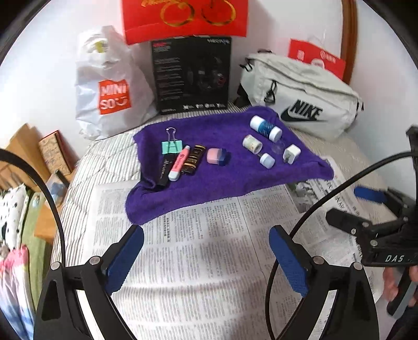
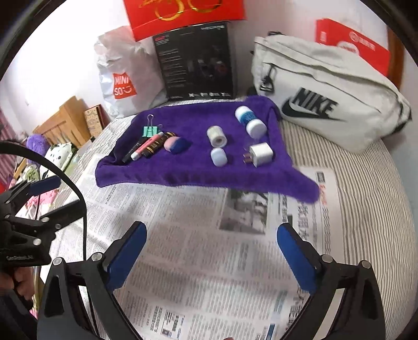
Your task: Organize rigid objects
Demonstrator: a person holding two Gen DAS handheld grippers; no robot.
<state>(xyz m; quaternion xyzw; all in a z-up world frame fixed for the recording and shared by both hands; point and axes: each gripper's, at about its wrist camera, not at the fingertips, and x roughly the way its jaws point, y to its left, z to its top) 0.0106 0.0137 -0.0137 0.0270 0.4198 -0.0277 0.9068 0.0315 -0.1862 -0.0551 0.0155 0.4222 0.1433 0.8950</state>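
A purple towel (image 1: 209, 180) (image 2: 183, 167) lies on newspaper and carries two groups. On its left are a mint binder clip (image 1: 171, 146) (image 2: 151, 129), a black pen (image 1: 163, 170), a pink highlighter (image 1: 179, 163) (image 2: 146, 149), a black-gold tube (image 1: 192, 160) and a pink-blue eraser (image 1: 216, 157) (image 2: 173, 145). On its right are a blue bottle (image 1: 265, 128) (image 2: 249, 120), a tape roll (image 1: 252, 143) (image 2: 216, 136), a white cap (image 1: 267, 160) (image 2: 218, 156) and a white charger (image 1: 291, 153) (image 2: 261, 154). My left gripper (image 1: 206, 251) (image 2: 58, 196) and right gripper (image 2: 211, 245) (image 1: 347, 206) hang open and empty over the newspaper, short of the towel.
Newspaper (image 1: 198, 261) covers striped bedding (image 2: 365, 209). Behind the towel stand a white Miniso bag (image 1: 109, 89), a black box (image 1: 193, 75), a red gift bag (image 1: 183, 18) and a grey Nike pouch (image 1: 300, 96). A black cable (image 1: 313, 209) loops past the left gripper. Wooden furniture (image 2: 65, 117) stands to the left.
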